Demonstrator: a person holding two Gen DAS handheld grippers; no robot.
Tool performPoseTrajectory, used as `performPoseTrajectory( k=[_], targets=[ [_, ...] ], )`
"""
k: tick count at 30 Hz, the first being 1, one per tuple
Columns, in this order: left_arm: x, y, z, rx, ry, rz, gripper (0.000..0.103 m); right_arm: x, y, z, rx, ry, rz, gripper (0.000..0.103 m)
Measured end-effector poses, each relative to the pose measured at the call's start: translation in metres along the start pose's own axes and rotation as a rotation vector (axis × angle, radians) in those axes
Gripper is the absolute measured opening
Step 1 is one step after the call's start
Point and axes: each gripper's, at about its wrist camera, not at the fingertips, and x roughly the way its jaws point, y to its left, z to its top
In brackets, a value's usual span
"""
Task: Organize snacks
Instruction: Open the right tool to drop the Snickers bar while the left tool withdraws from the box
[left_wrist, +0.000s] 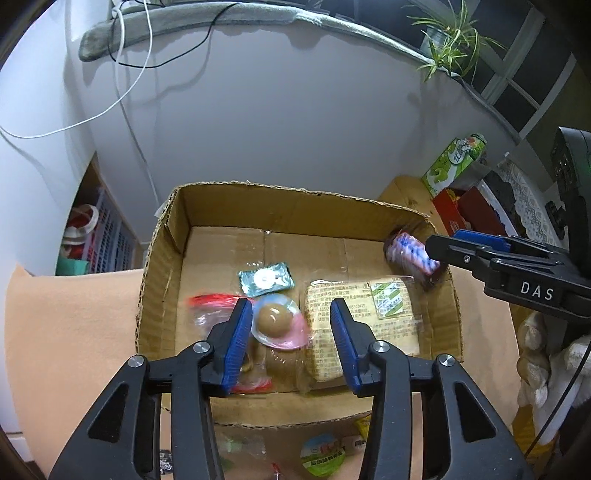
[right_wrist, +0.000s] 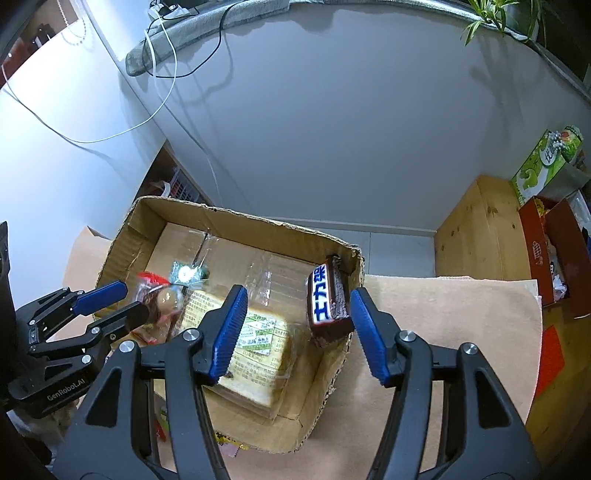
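An open cardboard box (left_wrist: 173, 236) (right_wrist: 258, 229) sits on an orange mat. Inside lie a wrapped bread slab (left_wrist: 354, 317) (right_wrist: 251, 354), a teal packet (left_wrist: 266, 282), a red-edged bag (left_wrist: 207, 306) and a brown round snack in a pink wrapper (left_wrist: 275, 321). My left gripper (left_wrist: 291, 314) is open around that round snack, which looks free of the pads. My right gripper (right_wrist: 295, 314) is open over the box's right wall. A brown chocolate bar with blue lettering (right_wrist: 327, 302) (left_wrist: 412, 256) is tilted against that wall beside the right pad, blurred.
More snack packets (left_wrist: 321, 456) lie on the mat in front of the box. A wooden crate (right_wrist: 480, 236), a red carton (right_wrist: 546, 251) and a green carton (left_wrist: 454, 162) stand to the right. White wall behind; shelves with a basket (left_wrist: 107, 236) at left.
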Motion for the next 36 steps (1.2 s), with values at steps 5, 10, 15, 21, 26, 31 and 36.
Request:
performPoseTrajectory(
  k=[5,10,15,21,26,31,36],
  targets=[
    [-0.005,0.000,-0.001,0.002,-0.007,-0.005,0.043,-0.007,0.002,-0.002,-0.011,-0.010,-0.007,0.061],
    [-0.015,0.001,-0.001,0.001,-0.028,-0.002,0.043,-0.016,0.004,-0.006,-0.015,-0.021,-0.002,0.061],
    [-0.024,0.005,-0.004,-0.009,-0.039,0.002,0.043,-0.027,0.007,-0.013,-0.022,-0.036,0.001,0.061],
    [-0.043,0.015,-0.013,-0.022,-0.063,0.003,0.043,-0.047,0.010,-0.025,-0.024,-0.061,0.024,0.061],
    [-0.067,0.029,-0.028,-0.040,-0.089,0.008,0.043,-0.065,0.018,-0.045,-0.043,-0.082,0.056,0.061],
    [-0.085,0.042,-0.053,-0.054,-0.095,0.013,0.043,-0.074,0.031,-0.067,-0.069,-0.077,0.100,0.061],
    [-0.094,0.056,-0.082,-0.086,-0.078,0.014,0.043,-0.075,0.043,-0.092,-0.097,-0.050,0.133,0.061]
  ],
)
